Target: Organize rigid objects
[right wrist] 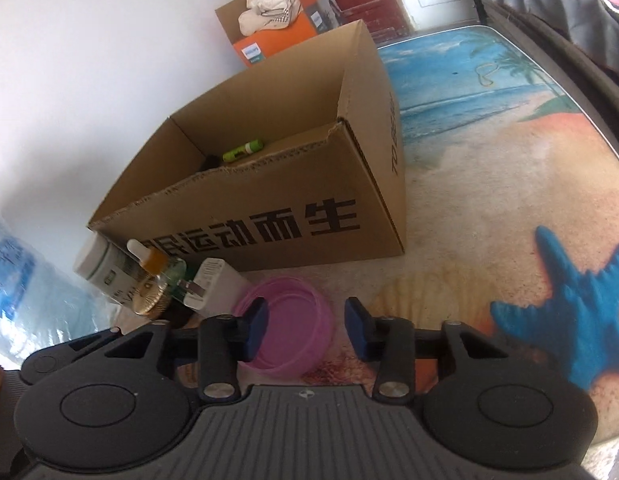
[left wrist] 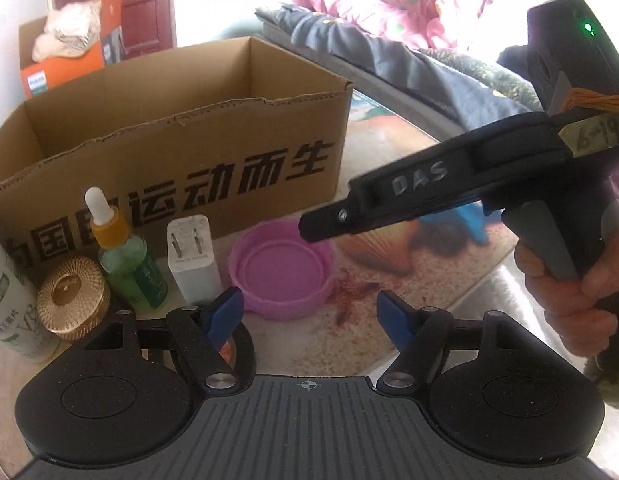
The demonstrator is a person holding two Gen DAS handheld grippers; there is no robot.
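Note:
A brown cardboard box [left wrist: 169, 128] [right wrist: 293, 184] stands open on the mat. A green tube [right wrist: 243, 150] lies inside it. In front of it stand a pink round lid [left wrist: 283, 270] [right wrist: 287, 324], a white charger [left wrist: 193, 258] [right wrist: 215, 284], a green dropper bottle [left wrist: 125, 256] [right wrist: 157, 264], a gold jar [left wrist: 73, 298] [right wrist: 149, 300] and a white bottle [left wrist: 11, 300] [right wrist: 103, 266]. My left gripper [left wrist: 309, 314] is open and empty, just in front of the lid. My right gripper [right wrist: 305, 330] is open over the lid's near right part; it shows in the left wrist view [left wrist: 321, 220] above the lid.
A beach-print mat [right wrist: 489, 160] covers the floor. An orange box with cloth [left wrist: 69, 56] [right wrist: 269, 28] stands behind the cardboard box. A bed with bedding [left wrist: 389, 40] lies at the right. A blue water jug [right wrist: 25, 300] stands at the left.

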